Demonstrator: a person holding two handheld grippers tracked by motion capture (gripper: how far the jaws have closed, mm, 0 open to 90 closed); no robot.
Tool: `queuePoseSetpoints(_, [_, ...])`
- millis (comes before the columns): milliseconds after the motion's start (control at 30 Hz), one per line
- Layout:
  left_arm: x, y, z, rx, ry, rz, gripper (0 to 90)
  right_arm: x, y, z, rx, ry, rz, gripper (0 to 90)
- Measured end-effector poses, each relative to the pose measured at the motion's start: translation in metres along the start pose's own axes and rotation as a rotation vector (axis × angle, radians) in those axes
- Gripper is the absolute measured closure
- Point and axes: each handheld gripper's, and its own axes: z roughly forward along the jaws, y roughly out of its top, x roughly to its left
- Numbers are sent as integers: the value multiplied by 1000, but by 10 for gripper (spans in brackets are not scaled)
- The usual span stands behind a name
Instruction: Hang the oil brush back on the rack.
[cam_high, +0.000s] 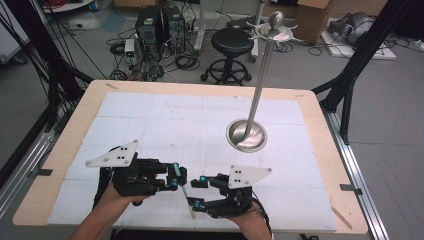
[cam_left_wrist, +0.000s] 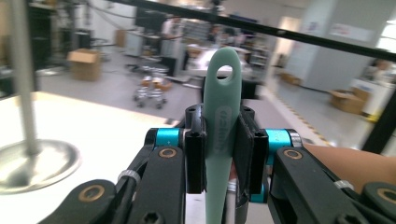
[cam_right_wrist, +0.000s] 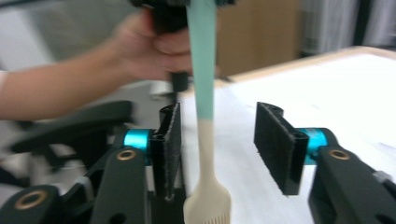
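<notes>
Nearest the camera, the left claw is clamped on the mint-green handle of a basting brush, its black pads pressing on both flat sides. The handle stands upright between the pads, and its rounded end with a hanging hole rises above them. Raised lettering runs along the handle between the pads, but it is too blurred to read.

In the right gripper view, the right claw stands apart, its two black pads well clear of the brush. The brush hangs between those pads, nearer the left one, touching neither. Its green handle gives way to a cream lower part that ends in short bristles just below the pads. Beyond this claw, a hand holds the other gripper.

From the high view, both grippers sit close together at the near edge of the white worktop, the left claw just beside the right claw. The brush runs slanting from the left claw down between the right claw's pads. Beyond the right claw, well apart, a tall metal stand with a round base rises from the worktop.
</notes>
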Motion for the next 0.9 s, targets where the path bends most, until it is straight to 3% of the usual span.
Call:
queuePoseSetpoints(167, [1, 0, 1, 20, 115, 4, 757, 9, 2, -1, 18, -148, -32, 549])
queuePoseSetpoints(267, [1, 0, 3, 28, 167, 13, 757, 12, 4, 0, 13, -195, -46, 586])
queuePoseSetpoints(433, [1, -1, 6, 33, 200, 13, 757, 12, 5, 6, 26, -243, -53, 607])
queuePoseSetpoints(533, [0, -2, 11, 30, 223, 15, 756, 12, 6, 13, 47, -295, -59, 613])
queuePoseSetpoints(900, [-1, -3, 18, 34, 252, 16, 756, 13, 9, 21, 81, -370, -60, 733])
